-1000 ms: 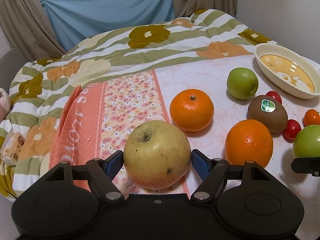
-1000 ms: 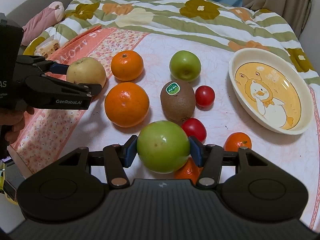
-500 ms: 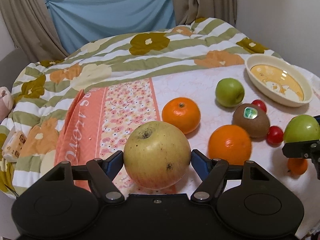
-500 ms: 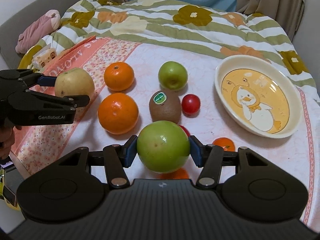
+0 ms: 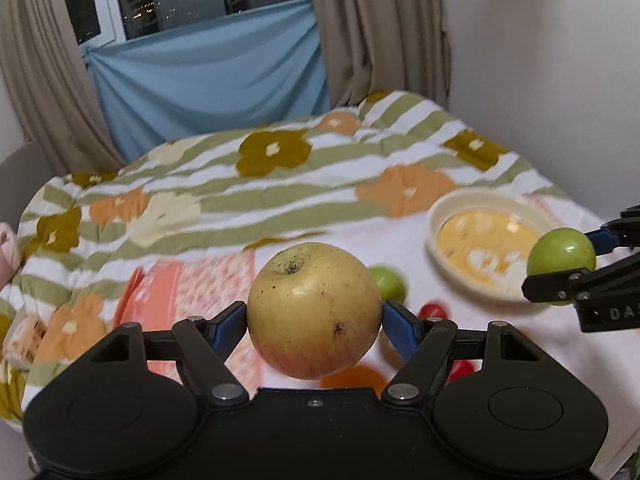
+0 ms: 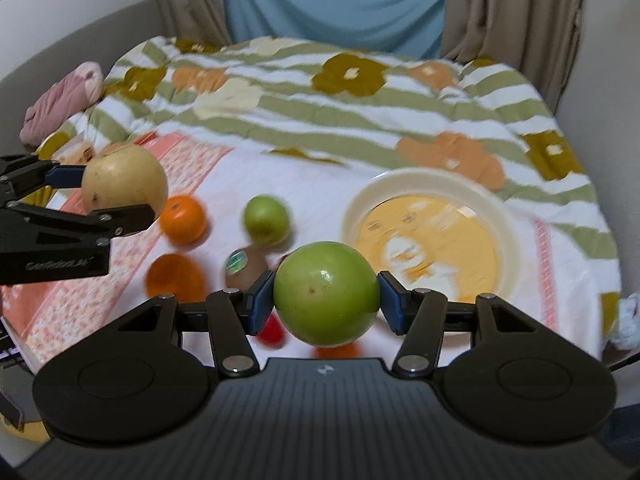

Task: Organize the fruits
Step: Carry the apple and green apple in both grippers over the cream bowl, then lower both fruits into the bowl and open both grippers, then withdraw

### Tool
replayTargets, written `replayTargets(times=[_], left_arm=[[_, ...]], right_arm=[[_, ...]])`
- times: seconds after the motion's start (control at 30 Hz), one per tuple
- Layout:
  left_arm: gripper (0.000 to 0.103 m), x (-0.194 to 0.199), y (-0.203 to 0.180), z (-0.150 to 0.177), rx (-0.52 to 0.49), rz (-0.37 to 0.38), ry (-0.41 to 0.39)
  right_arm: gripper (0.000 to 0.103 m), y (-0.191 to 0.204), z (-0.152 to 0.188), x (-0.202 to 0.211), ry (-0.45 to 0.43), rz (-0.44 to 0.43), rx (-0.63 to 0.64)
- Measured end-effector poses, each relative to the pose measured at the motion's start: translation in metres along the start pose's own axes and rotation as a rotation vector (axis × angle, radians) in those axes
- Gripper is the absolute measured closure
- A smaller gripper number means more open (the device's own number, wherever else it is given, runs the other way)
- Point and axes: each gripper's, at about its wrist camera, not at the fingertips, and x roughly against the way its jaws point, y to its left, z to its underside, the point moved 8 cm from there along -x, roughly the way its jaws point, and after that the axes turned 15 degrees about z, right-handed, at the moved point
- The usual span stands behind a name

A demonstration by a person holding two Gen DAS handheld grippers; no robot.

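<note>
My left gripper (image 5: 314,316) is shut on a yellow apple (image 5: 314,310) and holds it well above the bed; it also shows in the right wrist view (image 6: 124,186). My right gripper (image 6: 326,304) is shut on a green apple (image 6: 326,310), raised near the cream duck dish (image 6: 424,248); that apple shows at the right of the left wrist view (image 5: 560,254). The dish (image 5: 486,248) is empty. On the white cloth lie a second green apple (image 6: 266,220), two oranges (image 6: 184,220) (image 6: 174,278), a kiwi (image 6: 244,266) and red tomatoes (image 6: 272,330).
A striped floral quilt (image 6: 360,92) covers the bed behind the fruit. A pink patterned cloth (image 6: 92,292) lies at the left. A pink soft toy (image 6: 60,108) sits at the far left edge. Curtains and a wall stand close behind.
Both grippers have lifted their apples higher off the bed and tilted up. The right gripper's green apple has moved toward the dish. The views are blurred by motion.
</note>
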Motion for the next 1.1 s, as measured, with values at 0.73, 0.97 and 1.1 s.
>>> replayTargets(times=[0.73,0.97,1.1], left_arm=[[0.026,-0.182,-0.123,-0.054,-0.002,0.159,0.073],[0.026,-0.202,-0.132,-0.054,-0.036,0.134,0.104],[0.021,-0.201,-0.129,-0.053,-0.049,0.114,0.116]], right_arm=[[0.033,-0.161,-0.022,-0.108,0.034,0.03,-0.017],[0.033,-0.168,-0.023,-0.126,0.029,0.008,0.0],[0.033,-0.168,-0.024,-0.131,0.033,-0.005,0.0]])
